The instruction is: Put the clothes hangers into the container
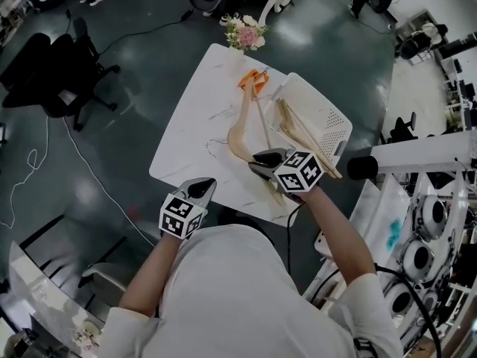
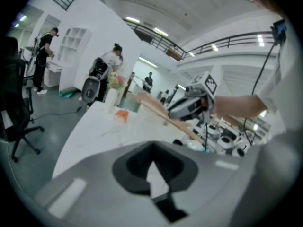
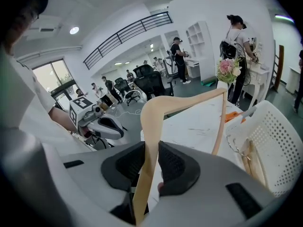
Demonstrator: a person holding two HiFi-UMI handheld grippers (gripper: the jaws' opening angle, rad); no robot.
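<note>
A pale wooden hanger (image 1: pixel 244 121) is lifted over the white table (image 1: pixel 194 136), with my right gripper (image 1: pixel 261 159) shut on one arm of it. In the right gripper view the hanger (image 3: pixel 189 100) runs up between the pads, which press on it. The container, a white perforated basket (image 1: pixel 339 125), stands at the table's right side with wooden hangers (image 1: pixel 298 129) lying in it. My left gripper (image 1: pixel 201 189) hovers at the table's near edge, shut and holding nothing. In the left gripper view the right gripper (image 2: pixel 182 109) carries the hanger (image 2: pixel 156 109).
An orange object (image 1: pixel 252 79) lies near the table's far corner, beside a vase of flowers (image 1: pixel 244 32). A black office chair (image 1: pixel 56 73) stands at the left, and a white machine frame (image 1: pixel 417 155) at the right. People stand in the background.
</note>
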